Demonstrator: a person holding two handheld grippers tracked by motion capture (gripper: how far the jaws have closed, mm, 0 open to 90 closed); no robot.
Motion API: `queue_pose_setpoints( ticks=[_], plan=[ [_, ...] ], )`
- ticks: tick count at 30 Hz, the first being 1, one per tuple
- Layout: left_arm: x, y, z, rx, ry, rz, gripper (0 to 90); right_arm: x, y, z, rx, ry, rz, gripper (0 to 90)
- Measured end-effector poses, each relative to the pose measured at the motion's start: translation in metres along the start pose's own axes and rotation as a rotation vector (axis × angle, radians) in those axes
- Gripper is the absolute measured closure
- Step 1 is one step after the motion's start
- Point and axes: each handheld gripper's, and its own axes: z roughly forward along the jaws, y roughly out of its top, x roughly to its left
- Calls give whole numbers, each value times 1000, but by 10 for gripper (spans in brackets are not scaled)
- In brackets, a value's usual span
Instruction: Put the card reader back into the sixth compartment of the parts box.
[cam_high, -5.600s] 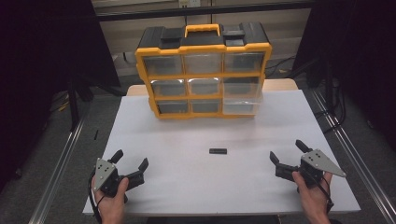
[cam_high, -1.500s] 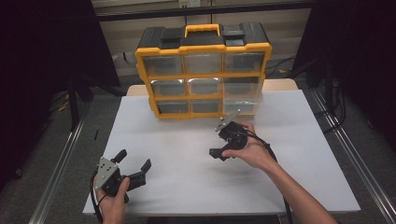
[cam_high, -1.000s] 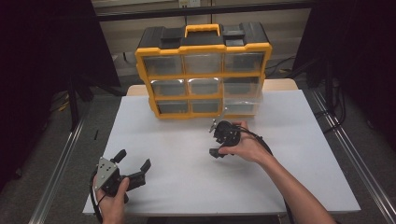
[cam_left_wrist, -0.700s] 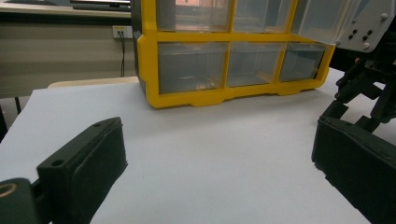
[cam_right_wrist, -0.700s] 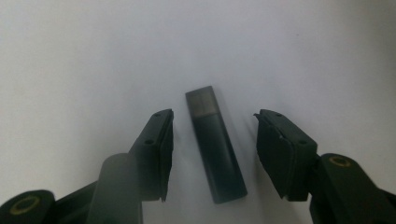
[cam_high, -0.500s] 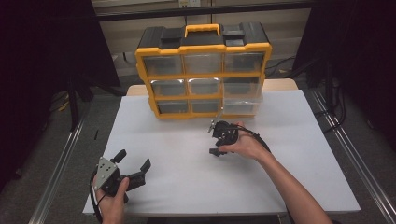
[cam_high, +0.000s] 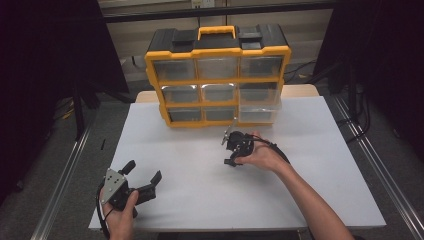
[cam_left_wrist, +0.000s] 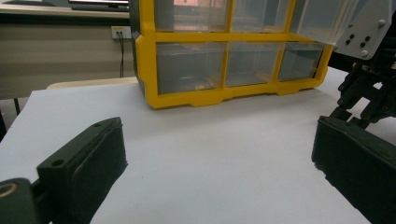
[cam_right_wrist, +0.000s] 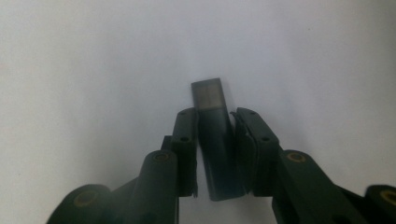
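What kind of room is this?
Probably a lab or workshop: a yellow parts organizer with clear drawers stands on a white table, a metal frame rail runs beside it, and cables lie behind.

The high view looks forward and down from above the person's side, taking in the whole white worktop and the yellow drawer cabinet at its far edge. The left gripper view sits low, just above the worktop, looking between the left tongs toward that same cabinet, with the right tongs at its right edge. The right gripper view looks very closely down its own tongs at a small dark bar against bare worktop.
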Motion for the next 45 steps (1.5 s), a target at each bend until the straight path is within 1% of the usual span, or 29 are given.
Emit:
queue_pose_setpoints(
  ticks=[1, 2, 4, 5, 6, 14, 15, 16, 18, 19, 23, 24, 25, 29, 31, 33, 37, 38, 45],
  plan=[
    [0, 0, 0, 1, 0, 1, 29, -1, 0, -1, 10, 3, 8, 735],
    [0, 0, 0, 1, 0, 0, 29, -2, 0, 0, 0, 7, 11, 736],
    [0, 0, 0, 2, 1, 2, 29, -2, 0, 0, 4, 14, 16, 738],
    [0, 0, 0, 2, 0, 2, 29, -2, 0, 0, 3, 9, 9, 738],
    [0, 0, 0, 2, 2, 3, 29, -1, 0, 0, 5, 2, 12, 738],
    [2, 0, 0, 2, 3, 1, 29, -1, -1, -1, -12, 8, 12, 738],
    [2, 0, 0, 3, 4, -1, 29, 0, -1, -2, -13, 6, 27, 738],
    [2, 0, 0, 4, 4, 0, 30, -1, -2, -4, -34, 21, 20, 738],
    [1, 0, 0, 0, 6, 1, 30, 0, -2, -6, -37, 17, 27, 738],
    [1, 0, -1, 0, 6, 0, 30, 1, -2, -7, -50, 19, 25, 738],
    [1, 0, 0, 0, 7, -1, 30, 3, -2, -13, -72, 11, 15, 738],
    [1, 0, 0, 2, 9, 0, 29, 3, -3, -14, -85, 12, 20, 739],
    [1, 0, 0, 7, 5, 0, 29, 3, -3, -15, -85, 16, 23, 738],
    [1, -1, 0, 11, 2, -1, 30, 3, -7, -18, -115, 14, 37, 738],
    [2, -1, 0, 14, 4, 3, 30, 3, -7, -21, -148, 10, 38, 738],
    [2, 0, -1, 8, 5, 0, 30, 4, -7, -24, -168, 9, 42, 738],
    [2, -1, 0, 8, 7, -2, 29, 6, -11, -30, -199, 3, 48, 738],
    [2, -1, 0, 10, 4, -8, 29, 6, -12, -31, -202, 0, 49, 738],
    [3, -1, 0, 6, 10, -4, 29, 8, -22, -36, -250, -12, 62, 738]
  ],
)
